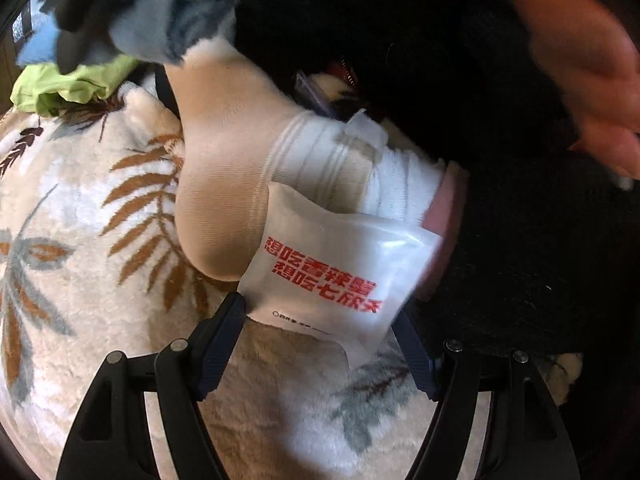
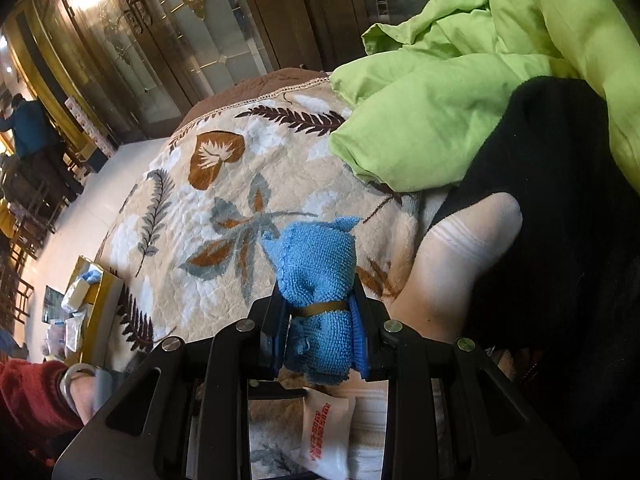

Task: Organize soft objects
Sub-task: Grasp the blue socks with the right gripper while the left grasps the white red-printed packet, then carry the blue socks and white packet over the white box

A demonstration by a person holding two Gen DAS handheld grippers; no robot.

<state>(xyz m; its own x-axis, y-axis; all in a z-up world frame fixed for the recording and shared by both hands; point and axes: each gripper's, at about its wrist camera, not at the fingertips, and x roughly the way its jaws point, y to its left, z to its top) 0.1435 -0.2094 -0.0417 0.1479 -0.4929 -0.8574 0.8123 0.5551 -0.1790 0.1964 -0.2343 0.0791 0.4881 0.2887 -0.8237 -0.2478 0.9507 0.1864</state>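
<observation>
In the lower middle of the right wrist view, the right tongs (image 2: 320, 332) are closed on a rolled blue towel (image 2: 318, 276) bound with a thin brown band; both pads press its sides, and the roll sticks up past the fingertips, above a leaf-patterned plush blanket (image 2: 224, 184). A green cloth (image 2: 440, 92) lies bunched at the upper right of that frame, with a black garment (image 2: 552, 200) below it and a cream sock (image 2: 452, 264) at the right of the towel. At the bottom of the left wrist view, the left tongs (image 1: 324, 324) stand wide around a white sachet with red print (image 1: 336, 276), which rests against the cream sock; whether the pads touch it I cannot tell. A hand (image 1: 588, 64) shows blurred at the upper right. At the lower left of the right wrist view a red sleeve (image 2: 28, 396) shows.
</observation>
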